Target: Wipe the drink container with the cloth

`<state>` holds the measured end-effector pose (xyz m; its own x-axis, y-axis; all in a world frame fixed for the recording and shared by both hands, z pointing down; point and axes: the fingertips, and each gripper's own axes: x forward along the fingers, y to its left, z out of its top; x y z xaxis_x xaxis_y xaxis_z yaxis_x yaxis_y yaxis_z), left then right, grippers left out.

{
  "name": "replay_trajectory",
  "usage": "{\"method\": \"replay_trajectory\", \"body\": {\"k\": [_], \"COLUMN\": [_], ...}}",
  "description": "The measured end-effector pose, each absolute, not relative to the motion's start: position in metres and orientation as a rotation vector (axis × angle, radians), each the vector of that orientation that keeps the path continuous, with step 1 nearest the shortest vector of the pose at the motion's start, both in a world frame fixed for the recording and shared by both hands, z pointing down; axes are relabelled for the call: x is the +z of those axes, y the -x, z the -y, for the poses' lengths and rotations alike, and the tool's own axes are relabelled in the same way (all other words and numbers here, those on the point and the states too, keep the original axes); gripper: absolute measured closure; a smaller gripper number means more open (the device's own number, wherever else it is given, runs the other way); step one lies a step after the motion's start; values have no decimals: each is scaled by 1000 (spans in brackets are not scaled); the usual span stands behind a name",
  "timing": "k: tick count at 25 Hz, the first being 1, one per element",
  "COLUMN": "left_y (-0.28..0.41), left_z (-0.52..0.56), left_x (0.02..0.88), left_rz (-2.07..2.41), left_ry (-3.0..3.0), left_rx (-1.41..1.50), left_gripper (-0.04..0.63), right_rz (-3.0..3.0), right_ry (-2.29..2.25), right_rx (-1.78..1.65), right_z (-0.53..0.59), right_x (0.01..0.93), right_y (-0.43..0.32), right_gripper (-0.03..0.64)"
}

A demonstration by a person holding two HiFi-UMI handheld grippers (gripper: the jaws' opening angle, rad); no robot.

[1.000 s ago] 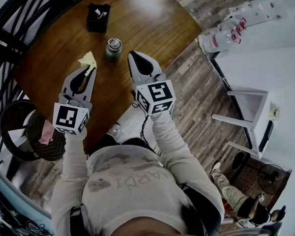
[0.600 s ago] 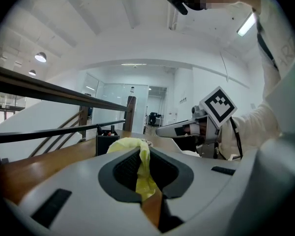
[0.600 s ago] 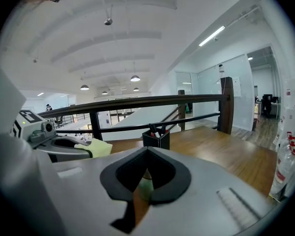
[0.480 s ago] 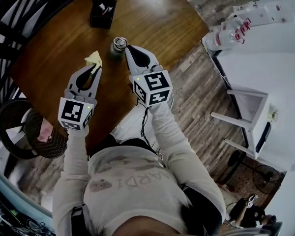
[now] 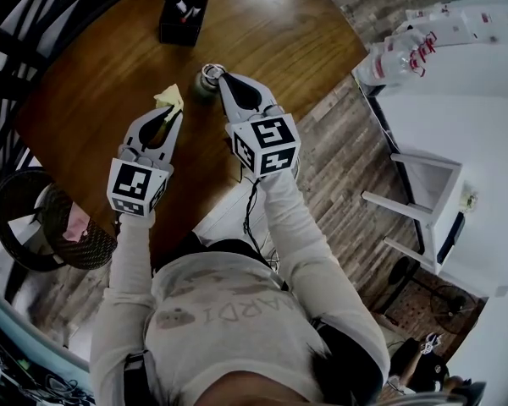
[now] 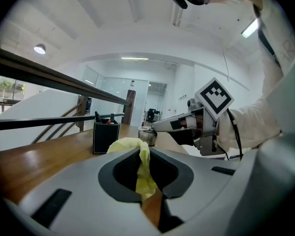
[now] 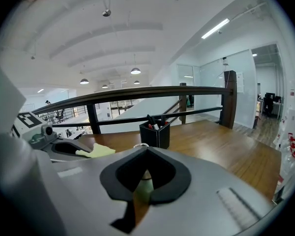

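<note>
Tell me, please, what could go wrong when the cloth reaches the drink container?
1. The right gripper is shut with its tip by the drink container, not holding it, so a push from the cloth might tip it over.
2. The left gripper pinches only part of the cloth, so it may slip out.

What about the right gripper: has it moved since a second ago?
Yes. The right gripper has moved forward toward the drink container. The gap seen earlier has closed, and its tips are now right beside the container.
</note>
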<state>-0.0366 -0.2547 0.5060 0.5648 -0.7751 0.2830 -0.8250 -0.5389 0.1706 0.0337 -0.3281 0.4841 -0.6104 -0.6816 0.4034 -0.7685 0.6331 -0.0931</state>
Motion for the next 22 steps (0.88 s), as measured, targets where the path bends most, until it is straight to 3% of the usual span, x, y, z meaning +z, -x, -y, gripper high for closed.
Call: {"method": "replay_trajectory", "body": {"k": [22], "left_y": [0], "left_z": [297], "left_x": [538], "left_rz": [1037], "left_ry": [-2607], "left_rx": [285], "left_gripper": [566], "right_rz": [2534], "right_ry": [-1143], "right_rx": [367], "right_z": [330], "right_x": [487], "right_y": [-34], "right_gripper": [606]}}
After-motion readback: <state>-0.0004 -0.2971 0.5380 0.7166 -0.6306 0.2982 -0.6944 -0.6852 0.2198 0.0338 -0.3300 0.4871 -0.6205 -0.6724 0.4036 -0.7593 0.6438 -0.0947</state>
